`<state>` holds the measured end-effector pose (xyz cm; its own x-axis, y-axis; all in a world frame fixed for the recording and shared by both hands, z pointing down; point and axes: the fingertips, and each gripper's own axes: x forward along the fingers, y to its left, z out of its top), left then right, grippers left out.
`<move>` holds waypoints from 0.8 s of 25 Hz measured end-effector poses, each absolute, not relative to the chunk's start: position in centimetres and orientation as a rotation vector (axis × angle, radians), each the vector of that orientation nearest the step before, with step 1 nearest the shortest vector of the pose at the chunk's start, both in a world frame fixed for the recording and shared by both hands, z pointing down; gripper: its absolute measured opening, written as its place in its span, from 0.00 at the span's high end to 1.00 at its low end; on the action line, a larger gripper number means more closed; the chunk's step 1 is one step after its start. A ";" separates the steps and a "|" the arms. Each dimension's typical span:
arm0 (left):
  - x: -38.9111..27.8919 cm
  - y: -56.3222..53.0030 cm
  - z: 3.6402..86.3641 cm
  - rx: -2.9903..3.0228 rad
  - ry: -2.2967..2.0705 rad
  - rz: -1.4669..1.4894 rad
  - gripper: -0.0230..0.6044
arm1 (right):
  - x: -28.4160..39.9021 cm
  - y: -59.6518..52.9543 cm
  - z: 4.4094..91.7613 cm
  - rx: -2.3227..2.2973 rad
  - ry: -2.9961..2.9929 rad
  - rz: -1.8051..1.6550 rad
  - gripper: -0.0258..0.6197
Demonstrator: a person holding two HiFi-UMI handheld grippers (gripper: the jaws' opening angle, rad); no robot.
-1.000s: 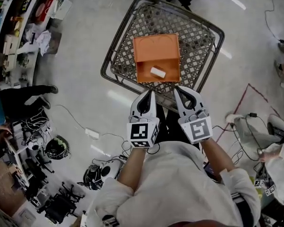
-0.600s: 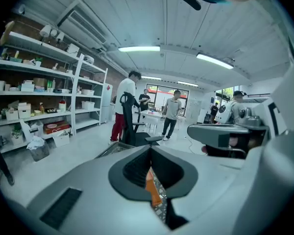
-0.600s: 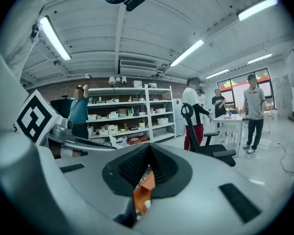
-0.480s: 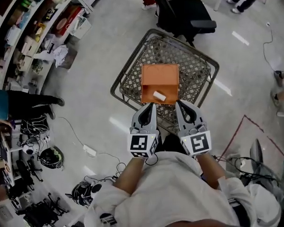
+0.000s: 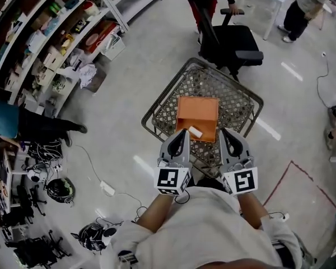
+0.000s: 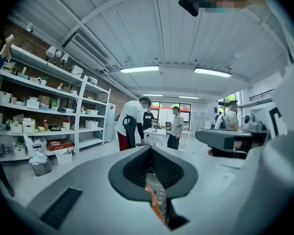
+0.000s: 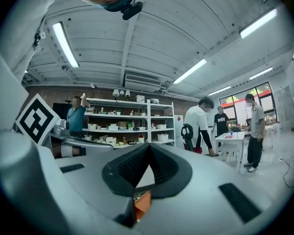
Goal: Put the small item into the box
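Forearms are stretching forward side by side, carrying both tools about level over the near edge of the wire basket (image 5: 168, 102). On the left, the left gripper (image 5: 181, 134) is pressing its jaws together on nothing, and the right gripper (image 5: 227, 133) is doing the same. Inside the basket the orange box (image 5: 197, 112) is sitting open, and the small white item (image 5: 195, 131) is lying in it by its near wall.
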<state>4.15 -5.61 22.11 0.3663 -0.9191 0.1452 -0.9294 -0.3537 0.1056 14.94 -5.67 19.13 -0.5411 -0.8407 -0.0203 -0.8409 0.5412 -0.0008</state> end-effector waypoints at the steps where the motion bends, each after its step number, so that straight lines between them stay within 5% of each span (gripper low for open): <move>1: 4.0 -5.7 21.7 2.457 -1.682 0.084 0.95 | 14.9 -5.6 18.9 -1.497 2.739 0.025 0.96; 20: 3.3 -5.9 18.5 2.520 -1.673 0.006 0.95 | 13.0 -5.0 17.3 -1.504 2.750 0.093 0.96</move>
